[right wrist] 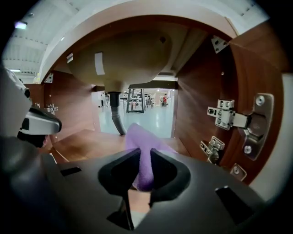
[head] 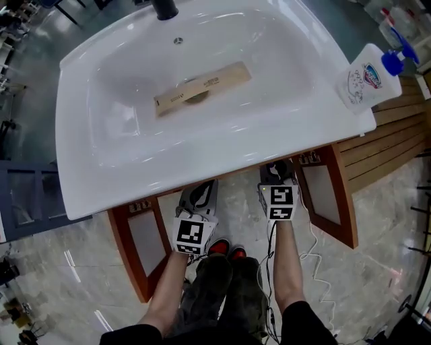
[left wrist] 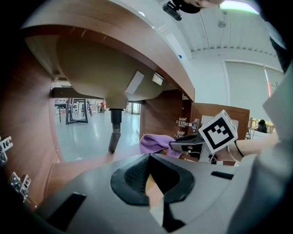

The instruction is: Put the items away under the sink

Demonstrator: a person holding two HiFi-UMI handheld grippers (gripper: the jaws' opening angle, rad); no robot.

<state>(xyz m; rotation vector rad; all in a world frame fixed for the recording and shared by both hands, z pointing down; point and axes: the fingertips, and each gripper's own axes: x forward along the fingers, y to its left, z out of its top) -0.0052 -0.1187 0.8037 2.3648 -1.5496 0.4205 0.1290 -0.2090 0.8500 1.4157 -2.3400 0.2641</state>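
Brown wooden cabinet (right wrist: 197, 105) beneath the white ceramic sink (head: 101, 135), we are pinching a purple cloth (right wrist: 137, 135) in our right tongs (right wrist: 145, 154), our left tongs (left wrist: 149, 157) clenched empty.

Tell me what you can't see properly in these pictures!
- Head view: the sink hides the inside of the cupboard and the purple cloth.
- Head view: the tap is cut off by the top edge.
- Head view: print on the box is too small to read.
- Right gripper view: the right gripper fingers cover part of the cloth.
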